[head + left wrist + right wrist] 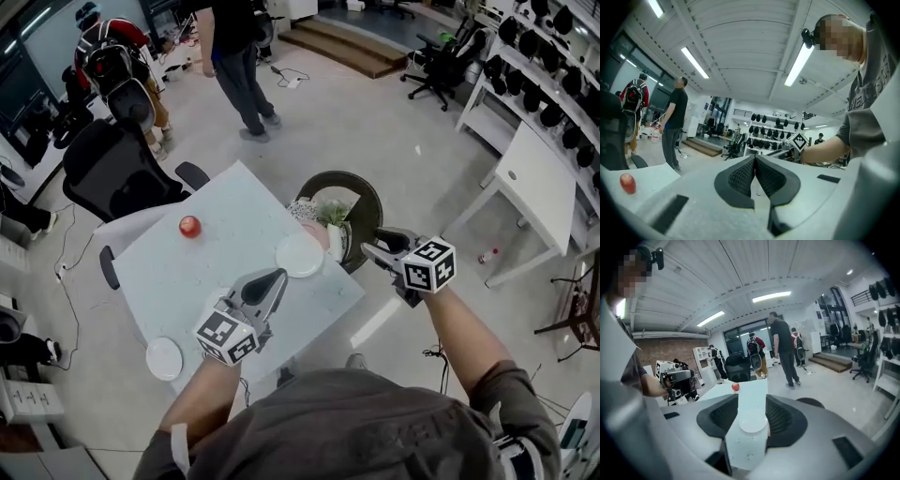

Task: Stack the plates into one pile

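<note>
1. Head view: a big workshop floor with a black office chair (117, 173) at the left, shelves (544, 84) along the right wall and a person (239, 66) standing at the far end. A pale square table (234, 211) stands cornerwise in the middle.
2. Same view: one white plate (300, 255) lies flat and face up at the table's right edge. It is round, so it has no long axis. A second plate (164, 358) lies flat at the near left corner, well apart from the first. A red apple (189, 226) sits toward the far left side. A round dark stand (361, 192) with a plant (333, 214) is just beside the table's right edge.
3. Same view: the left gripper (272, 279) hangs over the near part of the table. The right gripper (373, 248) is off the right edge, near the first plate.
4. Left gripper view: the left gripper (754, 159) has its jaws pressed together with nothing between them. The apple (627, 183) shows low at the left.
5. Right gripper view: the right gripper (752, 401) has its jaws wide apart and empty. The first plate (753, 422) shows on the table (752, 390) through the gap, untouched, with the apple (735, 386) beyond.
</note>
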{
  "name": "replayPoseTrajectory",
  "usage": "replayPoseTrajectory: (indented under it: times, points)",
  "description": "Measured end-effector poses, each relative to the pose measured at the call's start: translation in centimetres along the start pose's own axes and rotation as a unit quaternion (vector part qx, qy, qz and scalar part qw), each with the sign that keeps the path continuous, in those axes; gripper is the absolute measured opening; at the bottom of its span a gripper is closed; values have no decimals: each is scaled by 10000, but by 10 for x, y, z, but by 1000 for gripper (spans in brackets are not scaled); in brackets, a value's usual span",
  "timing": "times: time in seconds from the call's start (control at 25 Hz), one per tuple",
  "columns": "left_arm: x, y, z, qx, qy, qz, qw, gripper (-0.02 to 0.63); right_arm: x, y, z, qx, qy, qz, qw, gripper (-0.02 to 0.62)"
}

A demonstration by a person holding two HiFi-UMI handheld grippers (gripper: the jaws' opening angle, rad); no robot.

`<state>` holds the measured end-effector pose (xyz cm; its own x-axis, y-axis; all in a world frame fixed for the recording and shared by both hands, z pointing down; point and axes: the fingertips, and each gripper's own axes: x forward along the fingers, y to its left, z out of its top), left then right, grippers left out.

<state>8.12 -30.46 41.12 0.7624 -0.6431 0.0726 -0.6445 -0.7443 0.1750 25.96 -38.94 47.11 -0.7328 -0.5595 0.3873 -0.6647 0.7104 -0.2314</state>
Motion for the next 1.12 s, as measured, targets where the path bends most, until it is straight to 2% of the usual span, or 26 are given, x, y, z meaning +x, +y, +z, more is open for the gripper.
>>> replayPoseTrajectory:
  times: [0.36,0.6,0.84,1.0,1.12]
  points:
    - [8,53,-59,-231,71,129,9996,6,133,-44,-84,554,893,84,9944,175]
    - [19,81,-102,-449,166,175,9987,6,197,-66,-133,636,1252,54,9901,175]
    - [26,87,-128,-490,237,47,9985,6,246,-73,-176,781,1557,143,9846,179]
    - [28,90,-133,-523,244,-44,9983,6,259,-72,-186,1087,1604,436,9801,184]
    - [29,93,-135,-609,223,-60,9979,6,262,-65,-185,1218,1622,798,9759,116]
